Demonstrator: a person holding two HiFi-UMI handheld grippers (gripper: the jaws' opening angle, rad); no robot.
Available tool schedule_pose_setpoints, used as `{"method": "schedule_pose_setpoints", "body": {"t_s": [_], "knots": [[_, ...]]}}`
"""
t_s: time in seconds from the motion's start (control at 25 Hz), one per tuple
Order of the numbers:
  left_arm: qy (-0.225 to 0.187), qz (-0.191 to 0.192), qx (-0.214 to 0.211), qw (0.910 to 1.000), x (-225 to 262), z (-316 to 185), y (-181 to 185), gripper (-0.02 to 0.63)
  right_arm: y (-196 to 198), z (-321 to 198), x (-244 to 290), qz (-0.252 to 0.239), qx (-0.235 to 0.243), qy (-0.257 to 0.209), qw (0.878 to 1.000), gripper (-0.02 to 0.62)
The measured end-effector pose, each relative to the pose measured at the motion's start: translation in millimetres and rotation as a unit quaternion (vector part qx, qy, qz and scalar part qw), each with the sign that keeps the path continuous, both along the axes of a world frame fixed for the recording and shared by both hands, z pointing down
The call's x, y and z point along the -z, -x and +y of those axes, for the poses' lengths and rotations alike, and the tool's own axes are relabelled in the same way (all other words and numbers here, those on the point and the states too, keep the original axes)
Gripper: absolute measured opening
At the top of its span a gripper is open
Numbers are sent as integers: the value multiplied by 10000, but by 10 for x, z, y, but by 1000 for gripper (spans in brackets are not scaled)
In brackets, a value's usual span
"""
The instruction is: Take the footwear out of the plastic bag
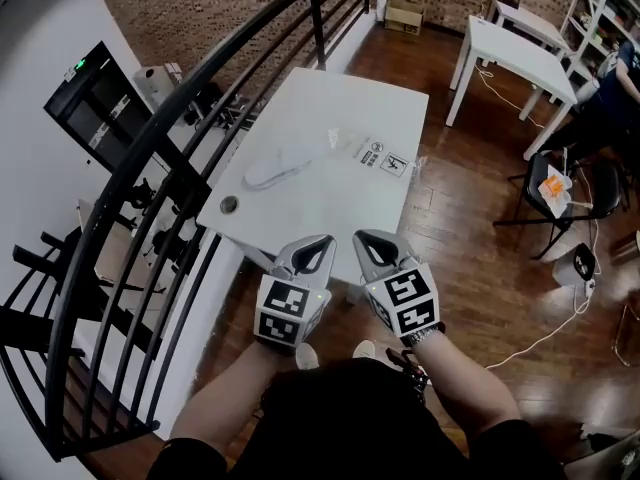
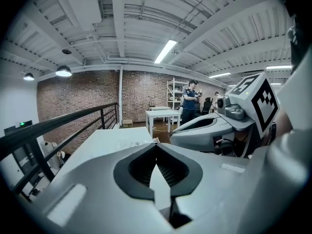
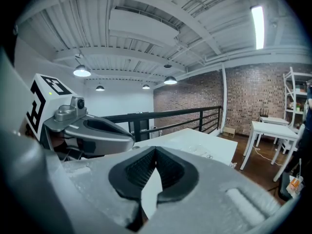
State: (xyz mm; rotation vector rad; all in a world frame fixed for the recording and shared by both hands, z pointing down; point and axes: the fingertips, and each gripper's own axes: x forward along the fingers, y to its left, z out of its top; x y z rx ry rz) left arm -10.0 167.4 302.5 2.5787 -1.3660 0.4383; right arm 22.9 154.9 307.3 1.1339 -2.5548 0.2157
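One clear plastic bag (image 1: pixel 335 148) lies flat on the far half of the white table (image 1: pixel 340 213), with pale footwear (image 1: pixel 275 172) inside it toward the railing (image 1: pixel 180 118) side. A white label (image 1: pixel 386 158) at the bag's other end carries dark printed marks too small to read. Both grippers are held side by side at the table's near edge, well apart from the bag. The left gripper (image 1: pixel 322 240) and the right gripper (image 1: pixel 365 238) each have their jaws pressed together with nothing between them. Only the head view shows the footwear's outline. The left gripper view adds a person (image 2: pixel 189 99) standing beyond a second white table (image 2: pixel 163 115), and the right gripper view adds hanging ceiling lamps (image 3: pixel 82 71).
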Motion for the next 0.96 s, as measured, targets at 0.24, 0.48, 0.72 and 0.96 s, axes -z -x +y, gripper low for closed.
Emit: {"method": "schedule_pose_setpoints", "body": {"t_s": [0.24,0.48,0.72,0.96], "knots": [[-51,25,-106,9999,61,81,124,17,160,136,78,43,-78,-89,9999,-8],[-62,87,-259,9996,81,106,100,17,191,182,127,99,-152,-155,9997,-9],[-80,104,-346,9993,60,160,112,17,229,260,125,143,-209,-197,9995,-9],[-84,92,-395,9991,74,139,87,17,220,229,166,144,-234,-210,9994,-9]]}}
